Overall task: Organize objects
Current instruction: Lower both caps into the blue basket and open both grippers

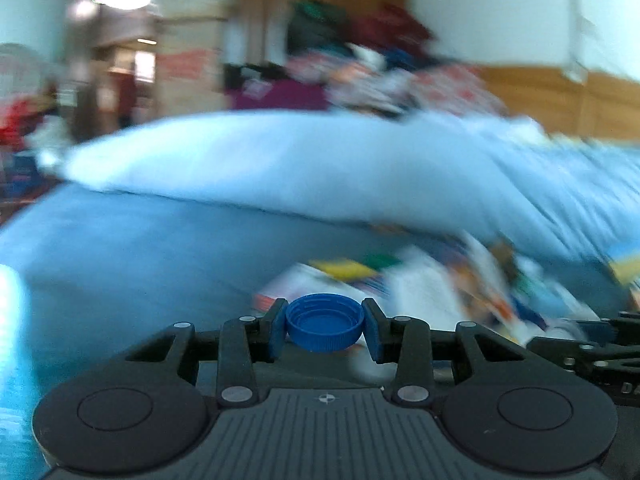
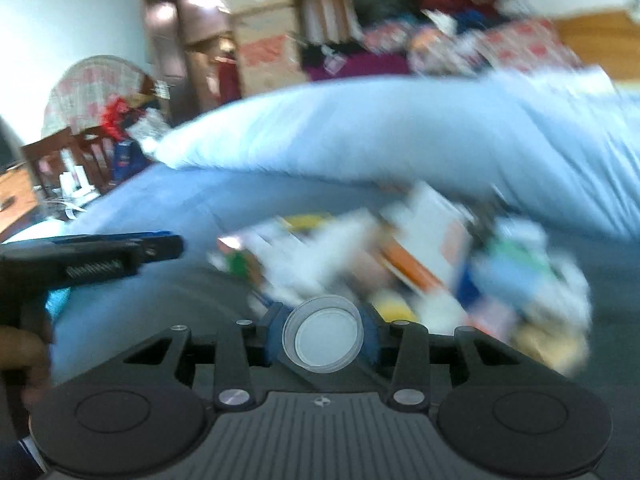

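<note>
My left gripper [image 1: 325, 326] is shut on a blue bottle cap [image 1: 324, 323], open side up, held above a blue bed sheet [image 1: 140, 248]. My right gripper [image 2: 322, 334] is shut on a clear plastic lid [image 2: 323, 333] with a white centre. The left gripper also shows from the side in the right wrist view [image 2: 160, 246], to the left. Part of the right gripper shows at the right edge of the left wrist view [image 1: 600, 344]. A blurred pile of papers and colourful packets [image 2: 420, 264] lies on the sheet just ahead of both grippers; it also shows in the left wrist view [image 1: 420, 288].
A long light-blue pillow [image 1: 280, 160] lies across the bed beyond the pile. Behind it are heaped clothes [image 1: 360, 60], cardboard boxes [image 2: 268, 32] and a wooden wall. A chair and clutter [image 2: 80, 160] stand at the far left. Both views are motion-blurred.
</note>
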### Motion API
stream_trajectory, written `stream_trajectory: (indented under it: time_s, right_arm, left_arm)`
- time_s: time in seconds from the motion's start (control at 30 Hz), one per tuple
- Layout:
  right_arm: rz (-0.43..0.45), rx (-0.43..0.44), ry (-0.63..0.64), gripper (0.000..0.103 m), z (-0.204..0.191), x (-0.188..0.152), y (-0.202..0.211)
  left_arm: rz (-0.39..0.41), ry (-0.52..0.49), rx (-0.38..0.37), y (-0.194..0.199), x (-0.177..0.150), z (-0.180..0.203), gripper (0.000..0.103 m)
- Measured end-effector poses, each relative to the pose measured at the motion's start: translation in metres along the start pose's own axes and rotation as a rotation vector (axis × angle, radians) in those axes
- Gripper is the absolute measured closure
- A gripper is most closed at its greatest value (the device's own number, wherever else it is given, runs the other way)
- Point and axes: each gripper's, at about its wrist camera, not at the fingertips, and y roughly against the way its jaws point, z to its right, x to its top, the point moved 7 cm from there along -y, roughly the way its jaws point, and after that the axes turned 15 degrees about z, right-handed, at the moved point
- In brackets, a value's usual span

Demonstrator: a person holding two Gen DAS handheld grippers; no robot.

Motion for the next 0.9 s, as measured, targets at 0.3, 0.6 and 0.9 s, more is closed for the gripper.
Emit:
stream_trajectory:
  time_s: [0.3,0.6,0.9]
  right_arm:
    - [0.061,0.372,0.088,0.06,-0.203,0.094,-0.04]
    - [-0.104,0.577,0.144,0.06,-0.359,0.094,-0.069]
    - [-0.191,0.6,0.215,0.06,-0.423,0.068,-0.076]
  left_arm:
    - [0.05,0.093,0.434,0.102,0.067,-0.178,0.063]
    - [-0.028,0.24,0.643,0.16,0.051,-0.283,0.063]
    - [-0.084,0.294,0.64,0.171,0.017,-0.312,0.063]
